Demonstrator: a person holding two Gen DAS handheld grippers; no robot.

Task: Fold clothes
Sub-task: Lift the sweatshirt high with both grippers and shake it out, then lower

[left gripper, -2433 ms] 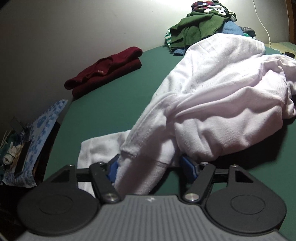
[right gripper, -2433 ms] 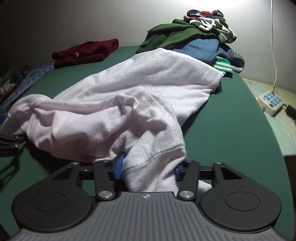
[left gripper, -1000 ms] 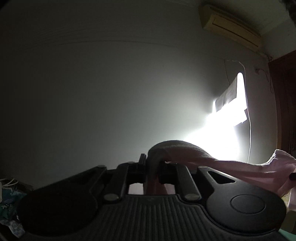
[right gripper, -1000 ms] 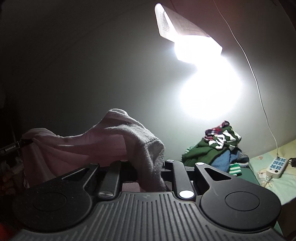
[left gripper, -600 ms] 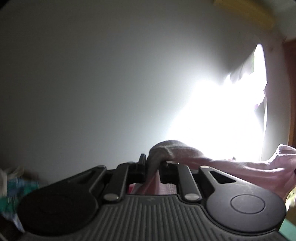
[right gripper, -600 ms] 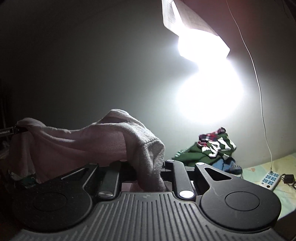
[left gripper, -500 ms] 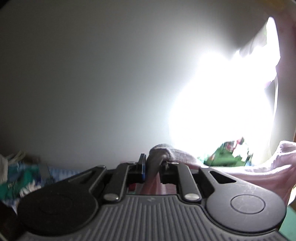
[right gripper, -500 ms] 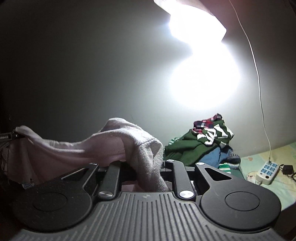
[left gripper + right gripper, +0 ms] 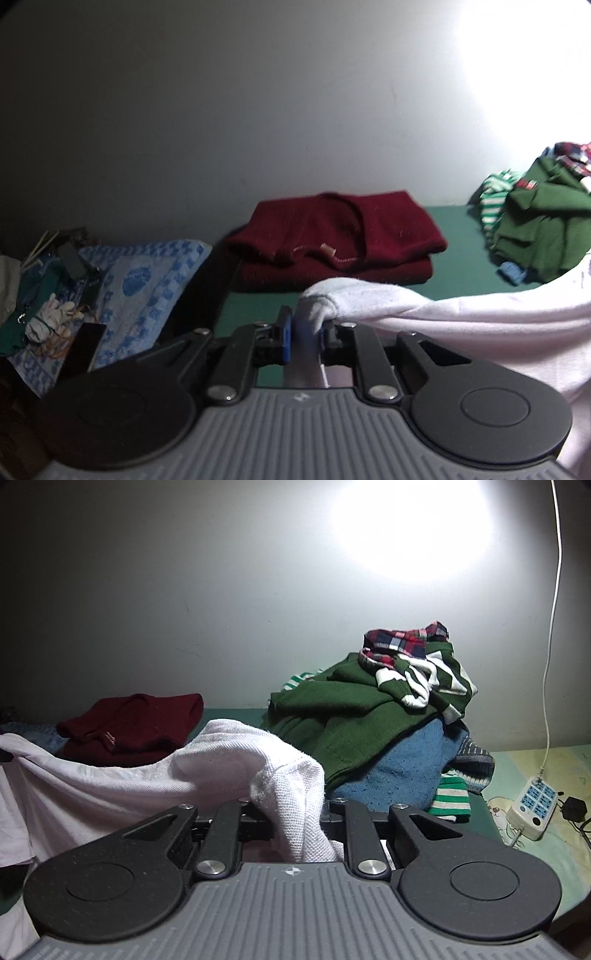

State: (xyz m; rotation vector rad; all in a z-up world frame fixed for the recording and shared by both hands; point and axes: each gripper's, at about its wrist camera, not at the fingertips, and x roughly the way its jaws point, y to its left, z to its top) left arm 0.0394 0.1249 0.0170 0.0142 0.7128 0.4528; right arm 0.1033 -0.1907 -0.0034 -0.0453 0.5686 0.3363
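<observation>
We're holding the white garment [image 9: 461,314] stretched between both hands, its long axis running sideways from one tool to the other, sagging a bit in the middle. In the left wrist view it's trailing off to the right from the left tool [image 9: 304,334], which is clamped on a bunched corner of it. In the right wrist view it's draping off to the left from the right tool [image 9: 295,812], clamped on the opposite corner, with a flap hanging down over the jaws. So each hand has its own end and neither one's really nearer; the cloth's hanging just above the green table [image 9: 450,214], in front of both tools.

Further out we're seeing the folded maroon sweater [image 9: 332,236] back by the wall, and the unfolded pile of clothes [image 9: 373,723] off to the right. Our guess is the next bit is laying it flat on the open green patch between those two, keeping the edge taut.
</observation>
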